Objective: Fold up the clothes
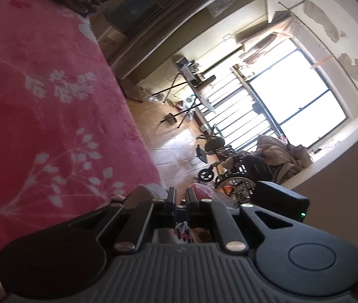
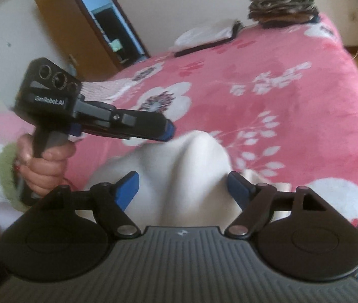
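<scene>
Right wrist view looks along the right hand-held gripper (image 2: 182, 186), whose blue-padded fingers (image 2: 128, 189) stand wide apart with a bunched white garment (image 2: 186, 171) rising between them. The cloth touches neither pad that I can make out, so this hand-held gripper is open and holds nothing. The garment lies on the near part of the bed, on a pink blanket (image 2: 267, 80) printed with white flowers and leaf sprigs.

To the left, a person's hand (image 2: 44, 166) grips the handle of the left hand-held gripper (image 2: 170, 132), seen side-on. Its fingers are drawn together, with their blue tips just at the top edge of the white garment — whether cloth is pinched there is hidden by blur.

At the far end of the bed sits a stack of folded clothes (image 2: 282, 2), and left of it a flatter pale folded piece (image 2: 209, 35).

In the left wrist view, tilted sideways, the fingers (image 1: 171, 202) of that same tool stand nearly closed with a narrow gap between them; the blanket fills the left, and beyond it are a wooden floor (image 1: 176, 144), a wheelchair (image 1: 234, 174) and a bright window (image 1: 297, 91).
</scene>
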Available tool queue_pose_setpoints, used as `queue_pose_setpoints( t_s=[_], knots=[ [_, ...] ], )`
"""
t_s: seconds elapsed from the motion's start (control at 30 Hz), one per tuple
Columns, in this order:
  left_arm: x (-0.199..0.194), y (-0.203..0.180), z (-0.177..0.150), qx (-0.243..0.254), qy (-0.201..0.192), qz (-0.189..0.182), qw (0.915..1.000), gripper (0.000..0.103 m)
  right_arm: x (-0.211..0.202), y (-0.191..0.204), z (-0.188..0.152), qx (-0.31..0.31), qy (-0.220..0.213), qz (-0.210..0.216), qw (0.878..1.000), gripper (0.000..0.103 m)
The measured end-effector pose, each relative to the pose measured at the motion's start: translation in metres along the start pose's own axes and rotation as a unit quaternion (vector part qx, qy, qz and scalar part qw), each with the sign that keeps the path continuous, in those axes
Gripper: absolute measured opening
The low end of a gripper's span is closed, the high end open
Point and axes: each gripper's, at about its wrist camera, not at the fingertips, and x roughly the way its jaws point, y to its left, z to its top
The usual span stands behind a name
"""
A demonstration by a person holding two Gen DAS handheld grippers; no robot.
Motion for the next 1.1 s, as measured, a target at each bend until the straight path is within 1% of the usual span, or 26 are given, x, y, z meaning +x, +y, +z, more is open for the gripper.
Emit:
queue_pose_setpoints(
  t_s=[0.03, 0.13, 0.17, 0.23, 0.27, 0.3, 0.33, 0.37, 0.4, 0.43, 0.47, 0.57, 0.67, 0.73, 0.77, 0.8, 0.83, 0.9, 0.93, 1.0, 1.03, 1.1],
  knots=[
    [0.000, -0.002, 0.000, 0.004, 0.001, -0.003, 1.0000, 0.007, 0.001, -0.001, 0.001, 0.004, 0.001, 0.004, 1.000, 0.077],
    [0.002, -0.003, -0.001, 0.012, 0.006, 0.000, 0.9999, 0.007, -0.002, -0.005, 0.000, 0.014, -0.012, -0.014, 1.000, 0.077],
    [0.003, -0.003, -0.002, 0.013, 0.009, 0.005, 0.9999, 0.007, -0.003, -0.007, 0.000, 0.018, -0.016, -0.022, 0.999, 0.077],
    [0.006, 0.001, -0.002, 0.012, 0.016, 0.028, 0.9994, 0.009, -0.005, -0.010, 0.000, 0.020, -0.020, -0.036, 0.999, 0.078],
    [0.008, 0.003, -0.002, 0.015, 0.021, 0.043, 0.9987, 0.017, -0.006, -0.010, 0.000, 0.017, -0.020, -0.040, 0.999, 0.079],
    [0.010, 0.004, -0.001, 0.018, 0.026, 0.056, 0.9979, 0.026, -0.008, -0.009, 0.000, 0.012, -0.020, -0.041, 0.999, 0.080],
    [0.013, 0.006, 0.001, 0.021, 0.030, 0.065, 0.9972, 0.031, -0.009, -0.007, 0.000, 0.007, -0.020, -0.042, 0.999, 0.080],
    [0.016, 0.008, 0.002, 0.024, 0.038, 0.067, 0.9967, 0.042, -0.011, -0.005, -0.001, 0.003, -0.019, -0.044, 0.999, 0.082],
    [0.021, 0.008, 0.003, 0.027, 0.047, 0.068, 0.9962, 0.055, -0.012, -0.003, -0.002, 0.000, -0.017, -0.046, 0.999, 0.082],
    [0.027, 0.008, 0.005, 0.032, 0.056, 0.070, 0.9955, 0.059, -0.014, -0.001, -0.003, -0.004, -0.016, -0.048, 0.999, 0.082],
    [0.033, 0.006, 0.005, 0.040, 0.062, 0.076, 0.9944, 0.059, -0.016, 0.001, -0.004, -0.009, -0.014, -0.051, 0.999, 0.083],
    [0.045, 0.001, 0.006, 0.056, 0.071, 0.100, 0.9908, 0.059, -0.021, 0.008, -0.008, -0.027, -0.006, -0.059, 0.998, 0.083],
    [0.045, 0.003, 0.010, 0.050, 0.069, 0.117, 0.9896, 0.058, -0.028, 0.015, -0.011, -0.050, -0.003, -0.069, 0.996, 0.083],
    [0.047, 0.005, 0.011, 0.046, 0.072, 0.128, 0.9882, 0.057, -0.029, 0.016, -0.013, -0.053, 0.001, -0.071, 0.996, 0.084],
    [0.047, 0.006, 0.011, 0.044, 0.073, 0.133, 0.9874, 0.052, -0.028, 0.015, -0.013, -0.052, 0.002, -0.071, 0.996, 0.084],
    [0.048, 0.007, 0.012, 0.042, 0.075, 0.139, 0.9866, 0.045, -0.027, 0.015, -0.013, -0.051, 0.004, -0.072, 0.996, 0.084],
    [0.049, 0.008, 0.013, 0.039, 0.076, 0.144, 0.9858, 0.040, -0.026, 0.012, -0.013, -0.046, 0.005, -0.072, 0.996, 0.084],
    [0.050, 0.010, 0.013, 0.037, 0.079, 0.155, 0.9841, 0.018, -0.021, 0.006, -0.013, -0.027, 0.006, -0.065, 0.998, 0.084],
    [0.050, 0.009, 0.013, 0.041, 0.076, 0.155, 0.9842, 0.016, -0.019, 0.002, -0.012, -0.016, 0.006, -0.061, 0.998, 0.084],
    [0.044, 0.004, 0.012, 0.048, 0.063, 0.138, 0.9872, 0.011, -0.017, -0.002, -0.012, -0.001, 0.004, -0.058, 0.998, 0.084],
    [0.041, 0.002, 0.012, 0.051, 0.056, 0.128, 0.9890, 0.011, -0.017, -0.003, -0.012, 0.005, 0.002, -0.056, 0.998, 0.084],
    [0.032, -0.004, 0.013, 0.047, 0.043, 0.091, 0.9938, 0.010, -0.019, -0.005, -0.012, 0.013, -0.004, -0.052, 0.999, 0.084]
  ],
)
